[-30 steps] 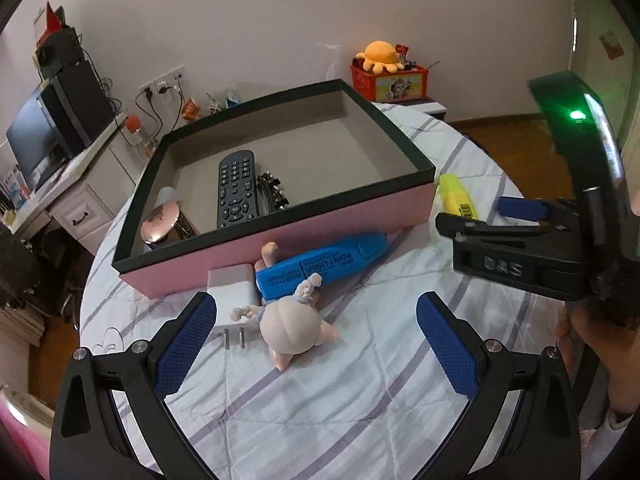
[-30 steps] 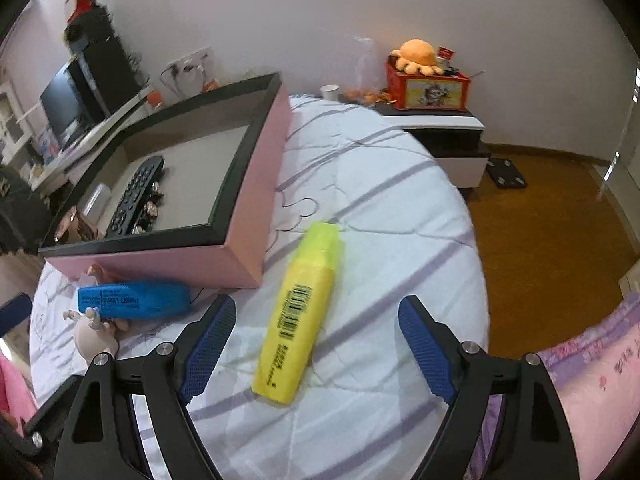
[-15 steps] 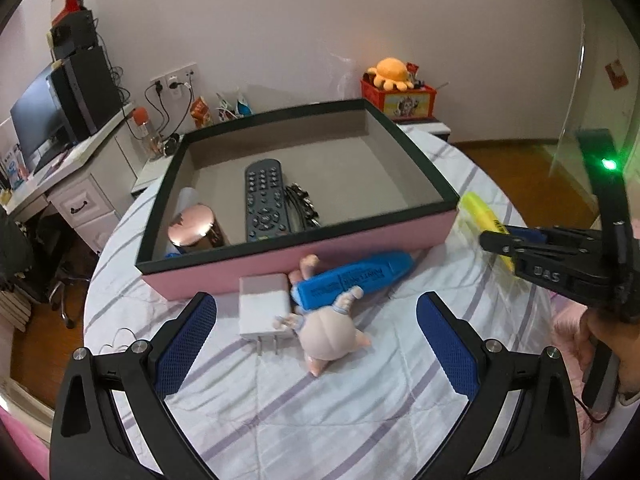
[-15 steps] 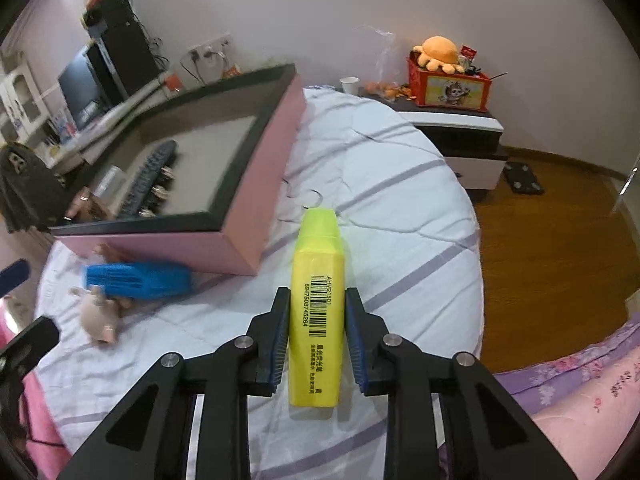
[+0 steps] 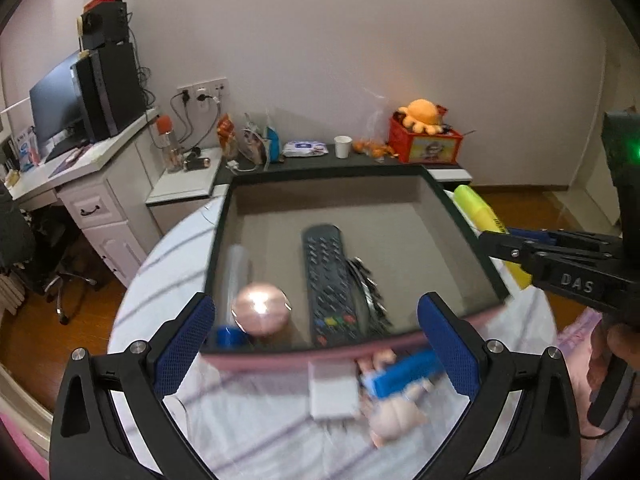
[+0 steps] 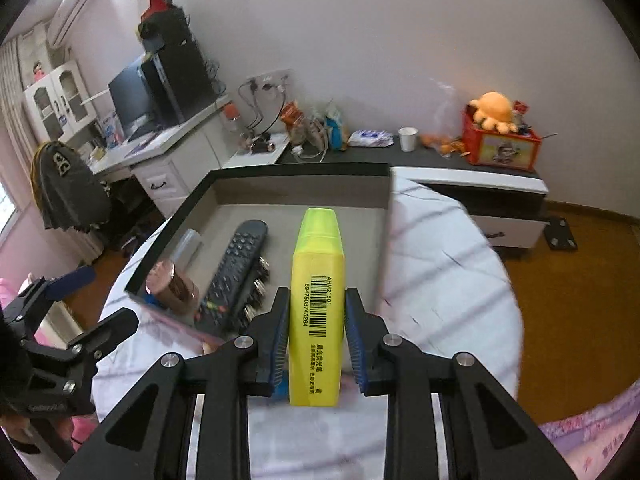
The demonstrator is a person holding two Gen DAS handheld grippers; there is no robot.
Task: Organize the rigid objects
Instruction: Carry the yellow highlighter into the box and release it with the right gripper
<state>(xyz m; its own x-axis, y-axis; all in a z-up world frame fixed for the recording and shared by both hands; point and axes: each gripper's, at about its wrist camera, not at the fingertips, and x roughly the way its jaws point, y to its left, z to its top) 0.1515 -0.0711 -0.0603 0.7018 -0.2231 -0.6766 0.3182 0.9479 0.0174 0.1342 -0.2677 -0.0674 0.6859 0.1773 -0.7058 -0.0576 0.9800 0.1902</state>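
Where jaws clamp highlighter: tilted downward.

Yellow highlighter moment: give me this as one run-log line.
right gripper: shut on yellow highlighter | highlighter: above box | left gripper: open, empty | in box: remote

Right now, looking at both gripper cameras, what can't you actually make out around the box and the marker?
- Left wrist view: the white charger, blue marker and pig toy in front of the box are smeared by motion blur.
- Left wrist view: the yellow marker is mostly hidden behind the box rim and the right gripper.
- Right wrist view: the yellow marker covers part of the box floor.
- Right wrist view: the black items beside the remote are too small to identify.
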